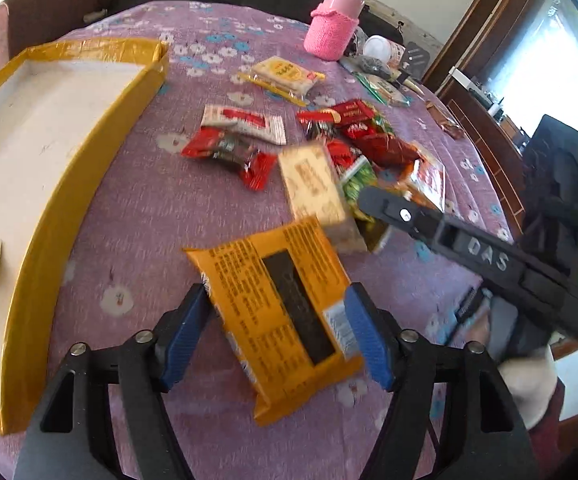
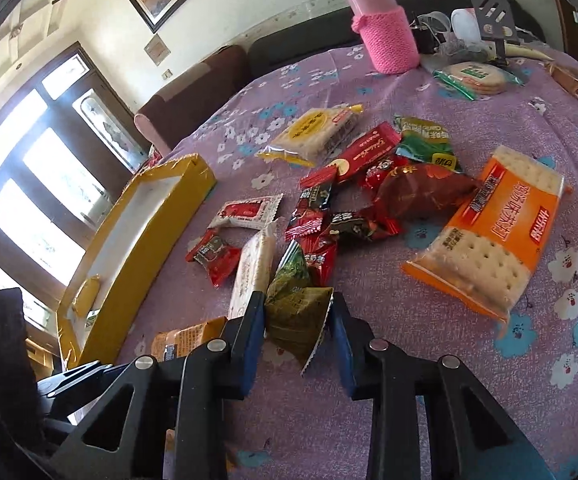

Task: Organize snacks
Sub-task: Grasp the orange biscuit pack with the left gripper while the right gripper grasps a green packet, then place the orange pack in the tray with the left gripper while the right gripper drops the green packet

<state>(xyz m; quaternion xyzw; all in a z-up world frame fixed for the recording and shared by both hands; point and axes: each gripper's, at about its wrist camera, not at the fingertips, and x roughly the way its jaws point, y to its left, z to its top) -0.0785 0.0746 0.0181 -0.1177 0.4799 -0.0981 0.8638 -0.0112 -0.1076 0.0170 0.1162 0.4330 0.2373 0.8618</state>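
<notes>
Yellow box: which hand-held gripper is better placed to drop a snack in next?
Left. The left hand-held gripper brackets the orange packet right beside the yellow box; the right hand-held gripper is farther away.
</notes>
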